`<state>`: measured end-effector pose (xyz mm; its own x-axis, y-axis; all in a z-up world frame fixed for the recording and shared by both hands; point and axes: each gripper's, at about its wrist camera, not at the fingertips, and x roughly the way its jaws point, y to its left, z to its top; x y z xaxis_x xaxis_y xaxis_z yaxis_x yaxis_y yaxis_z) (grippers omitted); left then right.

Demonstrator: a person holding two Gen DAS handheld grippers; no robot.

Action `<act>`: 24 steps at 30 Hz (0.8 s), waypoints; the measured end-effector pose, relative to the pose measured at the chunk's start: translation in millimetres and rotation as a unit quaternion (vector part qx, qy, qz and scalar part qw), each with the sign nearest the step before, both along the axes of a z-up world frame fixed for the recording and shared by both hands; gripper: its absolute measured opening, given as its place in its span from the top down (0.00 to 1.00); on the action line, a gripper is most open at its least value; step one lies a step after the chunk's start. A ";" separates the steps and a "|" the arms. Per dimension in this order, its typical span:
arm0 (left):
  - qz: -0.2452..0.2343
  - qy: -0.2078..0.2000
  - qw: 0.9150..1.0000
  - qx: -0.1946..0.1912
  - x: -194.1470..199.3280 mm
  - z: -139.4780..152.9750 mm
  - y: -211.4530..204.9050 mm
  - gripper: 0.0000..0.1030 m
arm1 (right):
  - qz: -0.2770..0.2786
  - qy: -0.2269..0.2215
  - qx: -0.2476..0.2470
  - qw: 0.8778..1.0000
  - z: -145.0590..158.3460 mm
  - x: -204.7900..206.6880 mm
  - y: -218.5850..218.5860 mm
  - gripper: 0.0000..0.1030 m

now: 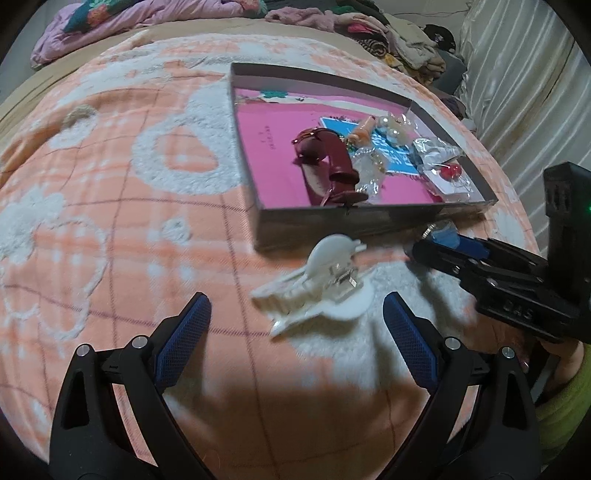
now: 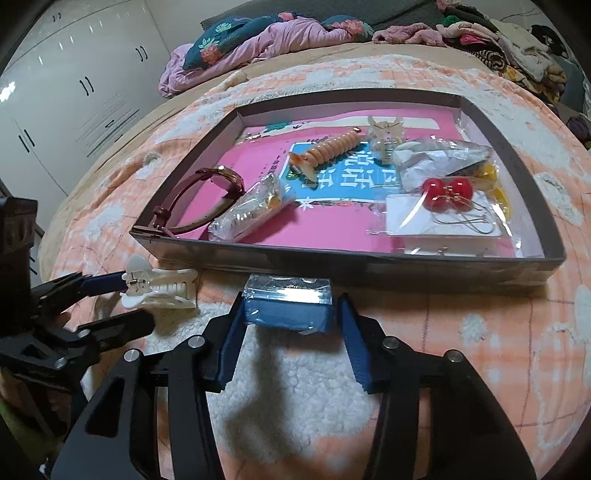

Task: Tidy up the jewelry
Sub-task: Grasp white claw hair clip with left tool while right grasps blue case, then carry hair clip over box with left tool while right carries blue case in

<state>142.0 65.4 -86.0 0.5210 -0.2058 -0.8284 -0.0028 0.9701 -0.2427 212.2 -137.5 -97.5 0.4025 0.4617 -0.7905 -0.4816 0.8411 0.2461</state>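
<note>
A shallow grey box (image 1: 332, 221) (image 2: 332, 260) with a pink floor lies on the blanket. It holds a maroon watch (image 1: 328, 158) (image 2: 207, 188), an orange coil hair tie (image 2: 328, 149), red cherry earrings (image 2: 445, 192) (image 1: 452, 170), a small clear claw clip (image 2: 384, 134) and bagged pieces. A white hair claw clip (image 1: 317, 284) (image 2: 159, 286) lies on the blanket in front of the box. My left gripper (image 1: 295, 332) (image 2: 122, 299) is open around it, apart from it. My right gripper (image 2: 291, 325) (image 1: 436, 243) is shut on a small blue packet (image 2: 288, 302).
The bed is covered by an orange and white fleece blanket (image 1: 129, 221). Piled clothes (image 2: 280, 33) lie at the far edge. White wardrobe doors (image 2: 74, 92) stand at the left, a curtain (image 1: 524, 92) at the right.
</note>
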 end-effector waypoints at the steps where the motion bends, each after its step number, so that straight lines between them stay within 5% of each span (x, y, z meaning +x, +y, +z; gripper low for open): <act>1: 0.000 -0.001 1.000 0.001 2.4 -0.9 -1.7 0.15 | -0.001 0.001 0.000 1.000 0.9 -0.8 -2.6 0.54; 3: 0.000 -0.006 1.000 0.007 7.2 -2.0 -5.5 0.15 | -0.003 0.001 0.000 1.000 3.4 -3.1 -8.4 0.54; 7: -0.007 -0.016 1.000 0.024 12.9 -1.7 -14.7 0.41 | -0.010 -0.001 0.001 1.000 11.0 -7.9 -20.3 0.54; 9: -0.013 -0.017 0.999 0.037 13.2 -0.4 -19.0 0.42 | -0.015 -0.003 0.006 1.000 17.6 -10.5 -26.3 0.54; 11: -0.023 -0.020 0.999 0.044 9.6 2.6 -22.4 0.57 | -0.019 -0.008 0.010 1.000 24.7 -14.0 -31.9 0.54; 14: -0.029 -0.019 0.999 0.033 1.6 7.0 -22.0 0.68 | -0.019 -0.017 0.013 1.000 33.7 -20.2 -39.5 0.54; 24: -0.047 -0.040 0.998 0.023 -18.5 38.2 -30.7 0.82 | -0.029 -0.048 0.025 0.998 59.8 -30.0 -57.1 0.54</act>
